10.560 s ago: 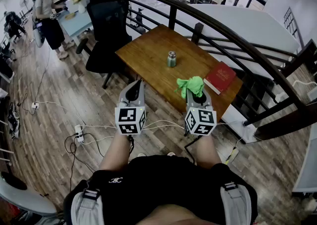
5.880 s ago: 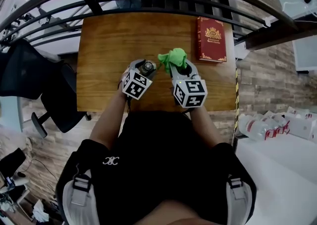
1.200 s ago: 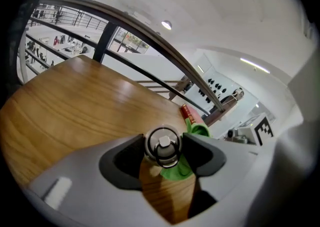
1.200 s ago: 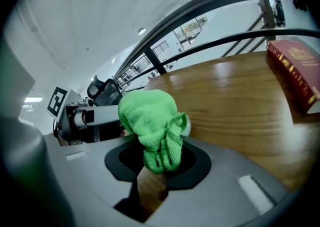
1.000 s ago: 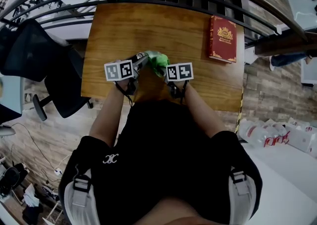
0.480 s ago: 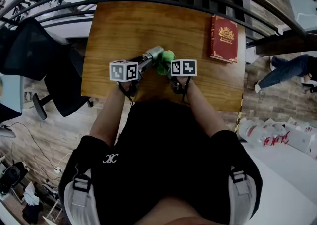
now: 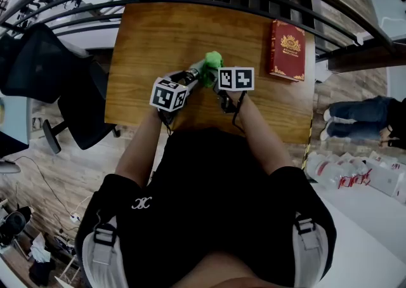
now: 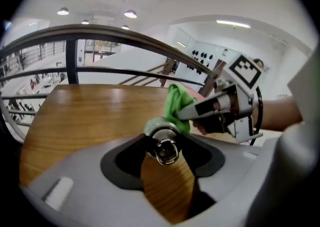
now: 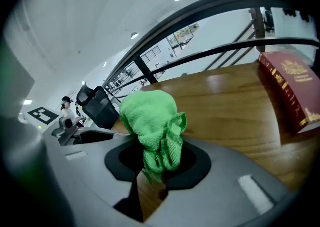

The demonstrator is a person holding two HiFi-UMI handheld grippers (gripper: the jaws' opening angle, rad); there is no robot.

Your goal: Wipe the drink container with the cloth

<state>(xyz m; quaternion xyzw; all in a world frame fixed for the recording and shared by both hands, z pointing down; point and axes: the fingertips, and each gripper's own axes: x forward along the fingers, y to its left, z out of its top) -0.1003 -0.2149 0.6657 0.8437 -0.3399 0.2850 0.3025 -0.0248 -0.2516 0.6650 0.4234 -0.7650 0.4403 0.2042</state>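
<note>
Left tongs (image 7: 188,77), just closing, grip the tilted container (image 8: 162,141); right tongs (image 9: 157,165) pinch the cloth (image 9: 150,116) against it.

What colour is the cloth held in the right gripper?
The cloth is bright green, clearest in the right gripper view.

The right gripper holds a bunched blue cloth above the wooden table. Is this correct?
Only the colour is wrong: the right gripper view shows the right gripper holding a bunched green cloth above the wooden table.
</note>
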